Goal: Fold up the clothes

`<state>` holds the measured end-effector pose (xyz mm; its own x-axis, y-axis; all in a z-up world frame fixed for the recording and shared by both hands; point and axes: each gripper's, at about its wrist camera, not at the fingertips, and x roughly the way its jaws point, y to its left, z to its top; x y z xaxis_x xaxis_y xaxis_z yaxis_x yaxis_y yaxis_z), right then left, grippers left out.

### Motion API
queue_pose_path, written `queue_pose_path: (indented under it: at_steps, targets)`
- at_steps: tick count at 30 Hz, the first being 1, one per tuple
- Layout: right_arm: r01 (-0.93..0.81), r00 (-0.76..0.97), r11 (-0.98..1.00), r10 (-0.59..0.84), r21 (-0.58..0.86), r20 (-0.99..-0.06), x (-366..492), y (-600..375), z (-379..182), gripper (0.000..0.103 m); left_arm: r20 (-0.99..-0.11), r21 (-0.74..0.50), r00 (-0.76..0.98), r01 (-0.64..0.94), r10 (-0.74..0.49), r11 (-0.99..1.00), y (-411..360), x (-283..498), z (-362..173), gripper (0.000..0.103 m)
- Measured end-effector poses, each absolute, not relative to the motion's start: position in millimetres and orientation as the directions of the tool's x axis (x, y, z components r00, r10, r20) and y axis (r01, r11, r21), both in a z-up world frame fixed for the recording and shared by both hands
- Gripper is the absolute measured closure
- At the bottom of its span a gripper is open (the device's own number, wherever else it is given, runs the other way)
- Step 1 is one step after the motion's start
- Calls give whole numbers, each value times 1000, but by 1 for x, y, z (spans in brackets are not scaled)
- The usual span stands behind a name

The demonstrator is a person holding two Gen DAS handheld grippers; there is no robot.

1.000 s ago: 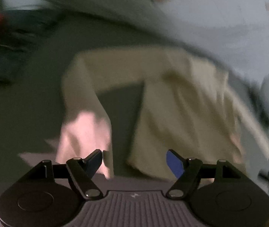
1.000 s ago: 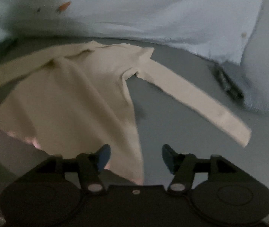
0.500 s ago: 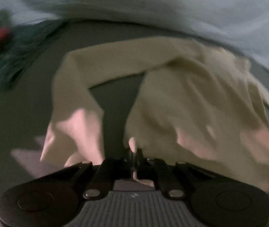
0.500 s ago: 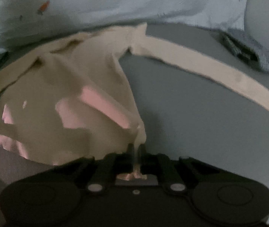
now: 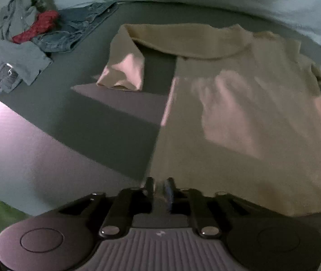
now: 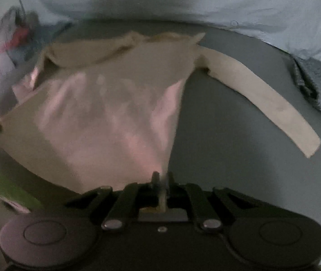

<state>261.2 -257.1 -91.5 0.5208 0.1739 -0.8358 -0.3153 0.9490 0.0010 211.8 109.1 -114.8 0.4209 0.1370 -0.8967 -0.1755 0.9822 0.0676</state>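
Note:
A cream long-sleeved shirt [image 5: 239, 113] lies front-down and stretched flat on the grey bed sheet [image 5: 92, 117]. My left gripper [image 5: 159, 187] has the hem's left corner between its fingers, and its jaws are opening. My right gripper [image 6: 162, 178] has the hem's right corner of the shirt [image 6: 106, 113] pinched, with a strip of cloth hanging behind the pads; its jaws are opening too. The left sleeve [image 5: 124, 67] is bent back on itself. The right sleeve [image 6: 262, 99] lies straight out to the right.
A pile of clothes [image 5: 47, 29], with jeans and something red, sits at the far left. A pale blue duvet [image 6: 183, 0] is bunched along the back. A folded blue-grey cloth [image 6: 318, 90] lies at the right edge. Bare sheet [image 6: 228, 146] lies right of the shirt.
Both grippers went from open to shut on the hem corners, then pulled the shirt towards me, drawing it flat. Their jaws now stand slightly wider than half a second ago.

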Motion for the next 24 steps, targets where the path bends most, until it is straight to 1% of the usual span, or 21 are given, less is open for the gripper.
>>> queue_pose_path:
  at_steps: [1, 2, 3, 4, 6, 7, 8, 9, 10, 11, 14, 16, 17, 18, 19, 20, 21, 24]
  targets:
    - [-313, 540, 950, 184, 7, -821, 266, -263, -92, 77, -886, 66, 447, -150, 127, 986, 105, 212, -112, 64]
    - [-309, 564, 951, 199, 18, -802, 271, -268, -92, 58, -874, 72, 471, -127, 124, 989, 102, 215, -108, 60]
    - [-305, 587, 952, 213, 30, -781, 275, -273, -92, 50, -861, 79, 494, -103, 120, 992, 100, 217, -104, 52]
    - [-292, 605, 956, 204, 24, -770, 285, -275, -91, 50, -848, 86, 517, -79, 115, 993, 97, 221, -100, 46]
    - [-250, 629, 968, 169, 8, -759, 308, -273, -84, 47, -837, 104, 538, -25, 101, 994, 88, 247, -90, 42]
    - [-222, 636, 975, 149, 6, -758, 321, -271, -80, 46, -831, 113, 548, 1, 94, 994, 83, 260, -84, 38]
    - [-193, 641, 981, 129, 4, -757, 334, -268, -75, 43, -824, 123, 559, 29, 86, 992, 78, 273, -80, 34]
    - [-178, 654, 984, 131, 16, -745, 347, -264, -71, 35, -807, 139, 586, 73, 70, 988, 73, 289, -77, 26]
    - [-167, 668, 985, 138, 34, -731, 359, -259, -67, 30, -784, 163, 618, 121, 55, 979, 66, 308, -78, 21]
    - [-157, 683, 986, 146, 51, -716, 372, -255, -63, 27, -763, 192, 645, 165, 41, 968, 59, 326, -80, 19]
    - [-142, 728, 990, 97, -11, -679, 403, -233, -65, 27, -695, 305, 719, 261, 27, 916, 35, 388, -101, 19]
    - [-144, 759, 983, 37, -112, -650, 421, -211, -72, 27, -670, 349, 742, 312, 2, 884, 25, 424, -124, 19]
    - [-148, 771, 976, 12, -160, -637, 429, -201, -77, 27, -673, 366, 740, 330, 2, 870, 22, 438, -137, 21]
    - [-149, 771, 969, -10, -195, -636, 437, -193, -81, 27, -683, 379, 730, 342, 11, 860, 22, 452, -149, 40]
    - [-150, 769, 962, -31, -226, -639, 446, -184, -85, 27, -694, 374, 720, 340, 17, 863, 28, 464, -154, 76]
    - [-154, 756, 959, -41, -238, -653, 454, -178, -87, 27, -705, 368, 709, 339, 22, 866, 34, 475, -159, 98]
    - [-161, 745, 958, -38, -235, -666, 459, -173, -88, 27, -715, 360, 699, 336, 25, 870, 41, 485, -162, 98]
    - [-194, 745, 943, -38, -271, -666, 469, -164, -83, 27, -698, 254, 715, 296, -37, 921, 77, 500, -126, 99]
